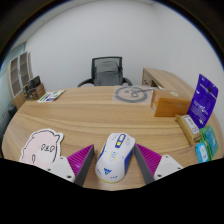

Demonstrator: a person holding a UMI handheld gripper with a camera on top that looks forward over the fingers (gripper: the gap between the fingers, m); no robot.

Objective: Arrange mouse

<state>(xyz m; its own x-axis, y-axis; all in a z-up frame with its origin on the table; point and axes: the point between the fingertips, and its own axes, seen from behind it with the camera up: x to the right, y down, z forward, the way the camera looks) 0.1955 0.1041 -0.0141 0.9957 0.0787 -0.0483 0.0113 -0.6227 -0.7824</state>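
A white mouse (114, 158) with blue and yellow trim lies lengthwise between my two fingers, its nose pointing away from me. My gripper (115, 166) is shut on the mouse: the purple pads (83, 159) press on its left and right sides. The mouse is low over the wooden table (100, 115), near its front edge; its underside is hidden, so I cannot tell if it touches the wood. A pale pink mouse mat (40, 151) with a cartoon drawing lies on the table just left of the left finger.
A black office chair (106, 70) stands beyond the table's far edge. A coiled cable (131, 93) lies at the far middle. A brown box (170, 101), a purple box (205, 98) and small packets (190, 126) crowd the right side. Papers (50, 96) lie far left.
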